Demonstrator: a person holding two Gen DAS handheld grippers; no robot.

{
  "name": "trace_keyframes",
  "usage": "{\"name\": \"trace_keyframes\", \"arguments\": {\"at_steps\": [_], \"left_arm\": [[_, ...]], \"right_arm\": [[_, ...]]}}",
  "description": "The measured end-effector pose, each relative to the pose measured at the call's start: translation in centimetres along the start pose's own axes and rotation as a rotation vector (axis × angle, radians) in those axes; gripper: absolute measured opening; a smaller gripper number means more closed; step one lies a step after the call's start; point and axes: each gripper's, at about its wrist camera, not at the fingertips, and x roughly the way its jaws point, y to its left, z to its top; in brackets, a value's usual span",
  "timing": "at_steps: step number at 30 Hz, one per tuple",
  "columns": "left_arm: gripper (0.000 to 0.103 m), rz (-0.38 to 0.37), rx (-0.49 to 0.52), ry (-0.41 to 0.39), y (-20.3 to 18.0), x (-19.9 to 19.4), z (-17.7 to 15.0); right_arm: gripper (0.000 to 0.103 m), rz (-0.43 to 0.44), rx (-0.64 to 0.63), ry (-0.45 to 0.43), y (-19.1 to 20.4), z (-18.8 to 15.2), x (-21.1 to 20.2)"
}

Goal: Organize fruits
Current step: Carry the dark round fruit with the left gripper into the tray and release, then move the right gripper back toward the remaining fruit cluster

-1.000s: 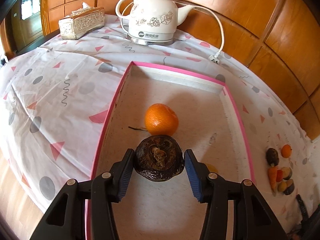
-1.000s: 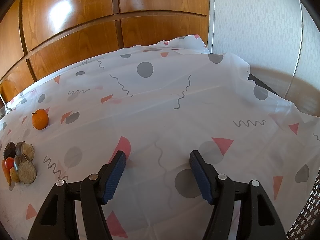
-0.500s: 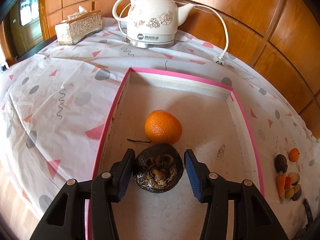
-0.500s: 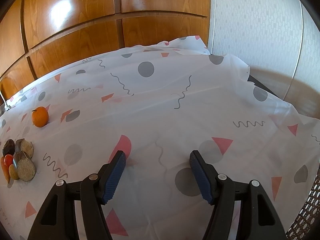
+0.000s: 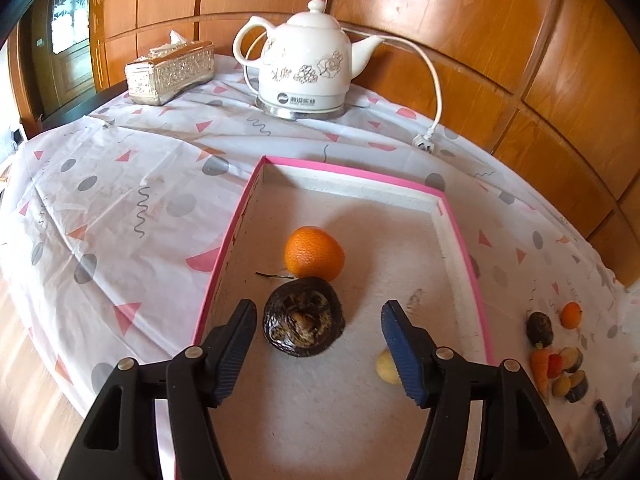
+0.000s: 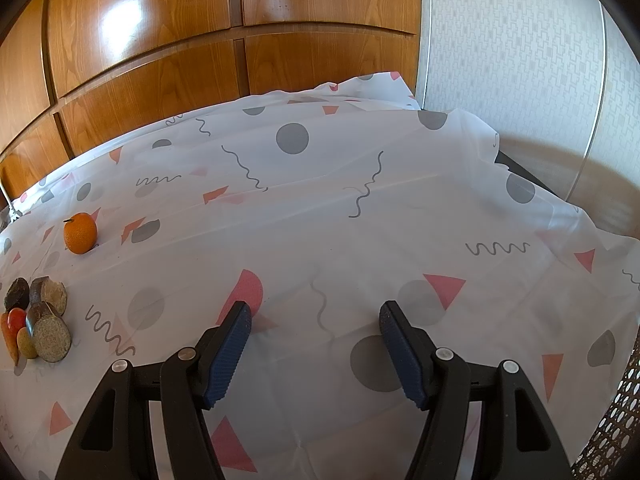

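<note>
In the left wrist view, your left claw [image 5: 316, 346] stands spread over the pink-rimmed tray [image 5: 224, 256], with bare floor on its right half. The dark round fruit [image 5: 303, 322] sits between the fingers nearer the left one, the orange [image 5: 314, 254] touching it behind, and a small yellow piece [image 5: 386, 368] hugs the right finger. Beyond the far rim, the kettle [image 5: 304, 76] and its cord [image 5: 434, 92] block the upper centre.

In the right wrist view, your right claw [image 6: 314, 346] faces open counter [image 6: 360, 208]; fruits cluster only at the left edge [image 6: 38, 320].
</note>
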Motion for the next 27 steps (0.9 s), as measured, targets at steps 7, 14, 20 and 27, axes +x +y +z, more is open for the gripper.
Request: {"name": "trace_keyframes", "arguments": {"at_steps": [7,14,20,27], "left_arm": [[0.067,-0.021,-0.001,-0.014,-0.2,-1.6,-0.6],[0.068,-0.03,-0.01,-0.015,0.1,-2.6,-1.5],[0.069,-0.023,-0.038,-0.024,1.2,-3.5,-2.1],[0.069,0.0,-0.027,-0.047,2.3,-4.5,-3.1]], "right_arm": [[0.068,0.0,0.0,0.0,0.1,0.0,0.0],[0.068,-0.001,0.0,0.0,0.0,0.0,0.0],[0.068,-0.001,0.001,0.0,0.0,0.0,0.0],[0.068,-0.002,-0.002,0.004,0.0,-0.1,-0.1]]}}
